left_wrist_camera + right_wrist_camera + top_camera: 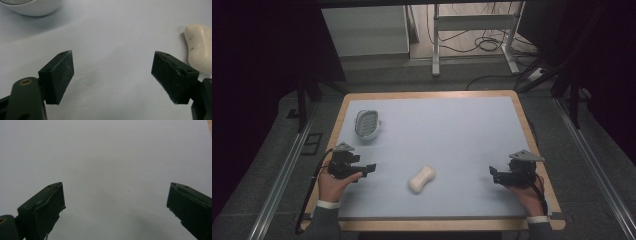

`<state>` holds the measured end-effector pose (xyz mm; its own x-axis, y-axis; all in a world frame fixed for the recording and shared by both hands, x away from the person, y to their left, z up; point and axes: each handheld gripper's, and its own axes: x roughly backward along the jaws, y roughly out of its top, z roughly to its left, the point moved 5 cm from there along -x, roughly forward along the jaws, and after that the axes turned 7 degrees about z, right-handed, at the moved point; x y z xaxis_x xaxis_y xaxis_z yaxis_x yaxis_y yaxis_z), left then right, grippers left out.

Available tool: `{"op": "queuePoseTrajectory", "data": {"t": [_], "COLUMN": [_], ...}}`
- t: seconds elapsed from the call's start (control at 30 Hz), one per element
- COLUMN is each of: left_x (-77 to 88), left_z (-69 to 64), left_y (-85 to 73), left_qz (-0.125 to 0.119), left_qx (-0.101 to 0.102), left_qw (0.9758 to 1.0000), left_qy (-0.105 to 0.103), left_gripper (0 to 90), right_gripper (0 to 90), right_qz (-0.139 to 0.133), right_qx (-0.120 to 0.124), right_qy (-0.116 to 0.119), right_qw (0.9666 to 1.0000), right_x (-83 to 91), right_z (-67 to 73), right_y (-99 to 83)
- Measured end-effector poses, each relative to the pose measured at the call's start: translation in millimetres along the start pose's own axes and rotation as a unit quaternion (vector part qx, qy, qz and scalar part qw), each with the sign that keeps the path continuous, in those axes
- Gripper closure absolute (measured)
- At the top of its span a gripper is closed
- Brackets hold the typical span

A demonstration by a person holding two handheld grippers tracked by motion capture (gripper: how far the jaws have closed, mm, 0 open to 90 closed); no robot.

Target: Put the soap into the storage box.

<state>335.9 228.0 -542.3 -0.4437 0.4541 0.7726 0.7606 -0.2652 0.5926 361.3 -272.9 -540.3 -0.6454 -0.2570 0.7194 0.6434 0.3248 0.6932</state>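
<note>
Soap bar sits nearer your left gripper than your right gripper, long axis diagonal; both wide open, empty.

Your right gripper hangs over the bare blue-grey mat with its jaws spread wide, and a sliver of wooden table edge shows top right.

A cream soap bar and white soap dish lie on a pale blue mat edged by tan wood.
</note>
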Motion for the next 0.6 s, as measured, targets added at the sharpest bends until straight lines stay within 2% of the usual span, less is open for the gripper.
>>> {"op": "queuePoseTrajectory", "data": {"t": [0.23,0.3,0.43,0.6], "left_x": [2.5,3.9,5.2,2.9], "left_z": [-3.1,-3.3,-2.4,-4.5], "left_y": [0.5,0.9,0.8,-0.1], "left_qz": [0.0,-0.001,0.002,0.018], "left_qx": [-0.01,-0.013,-0.014,-0.024], "left_qw": [0.9999,0.9999,0.9998,0.9993], "left_qy": [0.0,0.002,0.01,0.022], "left_gripper": [19.1,19.5,19.8,20.0], "right_gripper": [1.3,1.3,1.4,1.8], "right_qz": [-0.002,-0.004,-0.003,-0.006], "right_qx": [-0.004,-0.012,-0.013,-0.015], "right_qy": [0.001,0.001,0.002,0.001], "right_qw": [1.0,0.9999,0.9999,0.9999], "right_x": [3.0,5.5,6.0,8.5], "right_z": [-0.9,-2.3,-3.0,-6.7], "right_y": [-0.4,-0.9,-1.6,-0.8]}}
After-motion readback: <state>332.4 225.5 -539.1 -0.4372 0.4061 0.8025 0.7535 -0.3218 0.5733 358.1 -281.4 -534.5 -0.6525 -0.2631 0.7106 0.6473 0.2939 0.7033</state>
